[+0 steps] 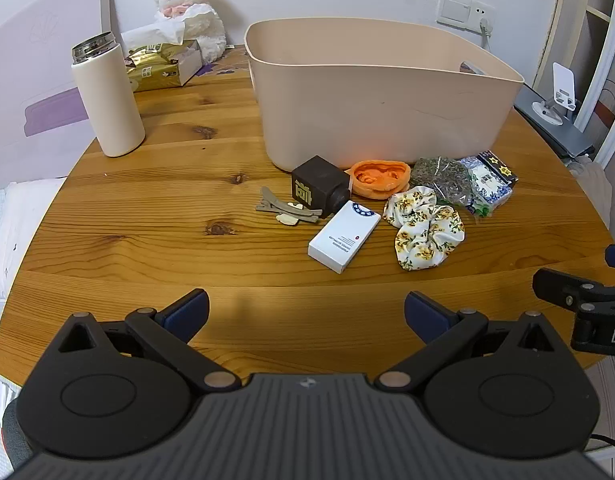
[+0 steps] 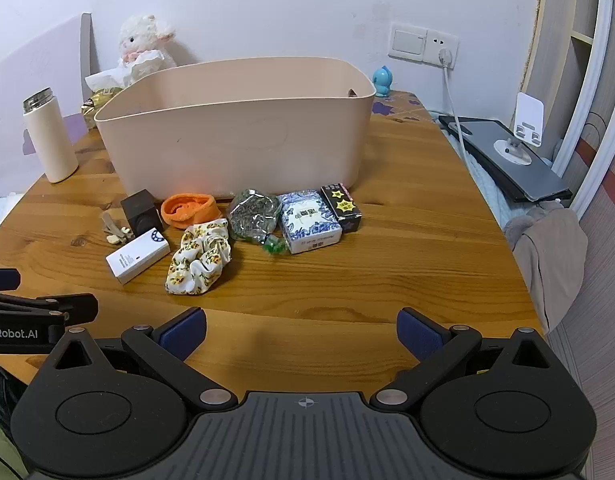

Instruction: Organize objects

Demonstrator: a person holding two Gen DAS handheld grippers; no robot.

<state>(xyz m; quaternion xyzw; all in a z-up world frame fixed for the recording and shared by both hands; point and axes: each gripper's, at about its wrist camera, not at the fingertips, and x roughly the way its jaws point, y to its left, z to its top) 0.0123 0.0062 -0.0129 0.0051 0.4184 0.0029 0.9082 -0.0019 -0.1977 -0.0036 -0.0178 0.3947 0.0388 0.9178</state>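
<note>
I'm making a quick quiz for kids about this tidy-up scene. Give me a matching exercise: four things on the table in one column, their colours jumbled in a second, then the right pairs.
Things:
1. scrunchie
2. bin
3. flask
4. cube box

Colours:
A. cream white with a steel rim
B. dark brown with a gold mark
C. white with yellow flowers
D. pale pink-beige

Pairs: 1-C, 2-D, 3-A, 4-B
</note>
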